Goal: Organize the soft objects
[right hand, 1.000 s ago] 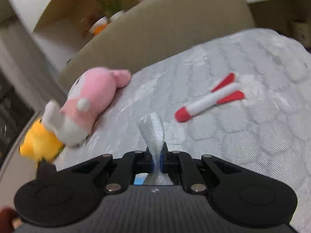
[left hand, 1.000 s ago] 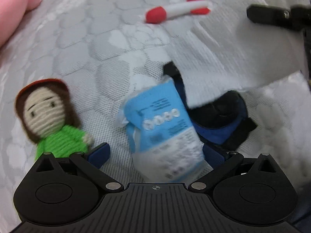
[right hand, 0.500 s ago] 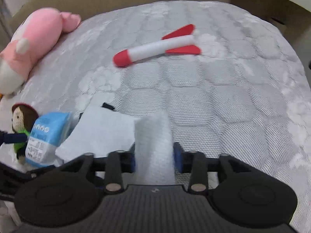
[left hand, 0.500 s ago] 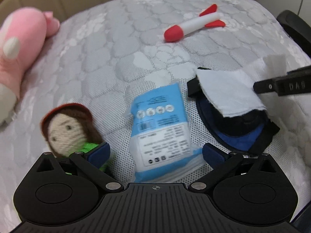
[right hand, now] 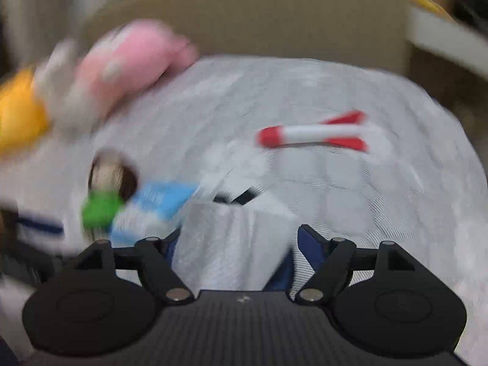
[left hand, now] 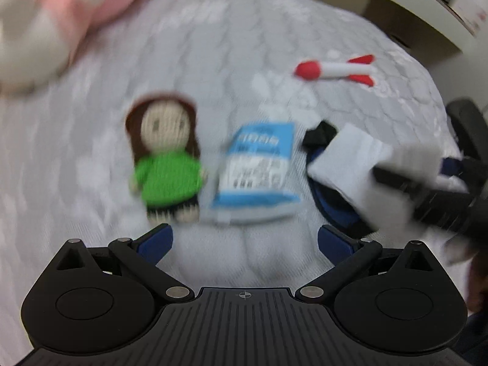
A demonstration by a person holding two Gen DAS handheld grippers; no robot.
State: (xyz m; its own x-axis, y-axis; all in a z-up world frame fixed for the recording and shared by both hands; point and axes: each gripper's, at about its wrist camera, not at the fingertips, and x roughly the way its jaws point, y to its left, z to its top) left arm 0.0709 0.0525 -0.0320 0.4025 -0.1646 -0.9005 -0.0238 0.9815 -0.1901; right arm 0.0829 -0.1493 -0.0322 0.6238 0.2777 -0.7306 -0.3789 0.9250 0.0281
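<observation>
Both views are blurred by motion. My left gripper (left hand: 244,238) is open and holds nothing. It hangs over the quilted grey bed cover (left hand: 244,45). Just ahead of it lie a knitted doll in a green top (left hand: 166,164) and a blue and white packet (left hand: 259,170). Right of the packet a white cloth (left hand: 350,158) lies over a dark blue and black soft item (left hand: 332,210). My right gripper (right hand: 241,244) is open, its jaws wide apart. The white cloth (right hand: 235,244) lies loose between them. A red and white rocket toy (right hand: 314,134) lies farther back.
A pink and white plush (left hand: 61,15) lies at the far left of the bed, with a yellow plush (right hand: 18,122) beside it. A beige headboard (right hand: 259,21) runs along the far edge. The right gripper's body (left hand: 433,192) reaches in from the right.
My right gripper went from shut on the white cloth to open, with the cloth now lying on the dark blue item. My left gripper has drawn back and shifted, and the doll is now ahead of it.
</observation>
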